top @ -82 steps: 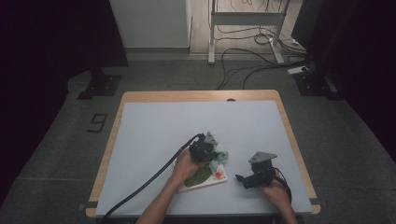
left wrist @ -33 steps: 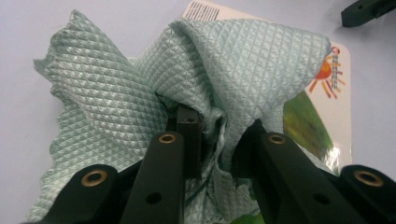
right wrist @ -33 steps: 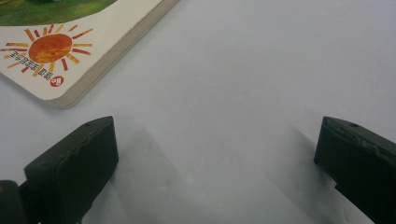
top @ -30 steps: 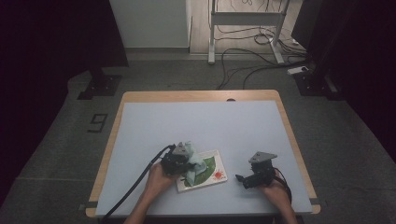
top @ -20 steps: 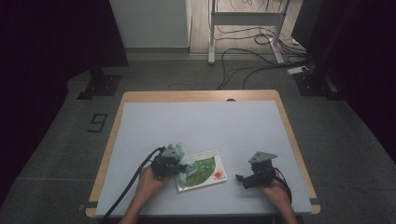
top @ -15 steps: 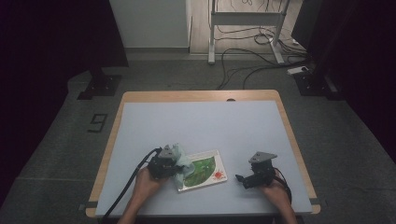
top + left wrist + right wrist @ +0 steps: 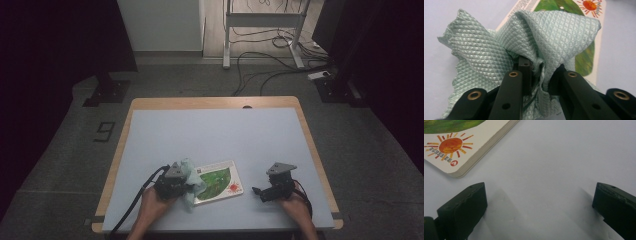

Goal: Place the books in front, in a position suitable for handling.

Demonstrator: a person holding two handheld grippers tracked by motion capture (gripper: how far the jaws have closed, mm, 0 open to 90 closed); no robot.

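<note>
Left gripper (image 7: 172,184): near the front edge of the table, its jaws closed tight on a bunched fold of the cloth (image 7: 524,42), which spills out on both sides of them.
Right gripper (image 7: 274,187): resting low on the table surface to the right, jaws standing wide apart with nothing between them.
Cloth: pale green, quilted; in the high view it sits over the left end of the book (image 7: 220,181), partly on the cover and partly on the table beside it.
Book: a thin board book lying flat, closed, with a green picture and an orange sun (image 7: 450,145) on the cover; its right corner lies just ahead of the right gripper, apart from it.
Work so far: the job looks like wiping the book's cover. The cloth is gripped and at the book's left edge, so a pass across the cover seems under way or near its end.
Left to do: I cannot tell whether the cover is clean from the dim high view; more strokes may follow, then the cloth gets put down.
Table (image 7: 215,135): light blue top with a wooden rim, bare beyond the book.
In the way: nothing near the book. The left gripper's cable (image 7: 135,202) trails off the front edge, clear of the cloth.
Farther off: cables (image 7: 260,55) and a metal stand (image 7: 262,20) on the floor behind the table.
</note>
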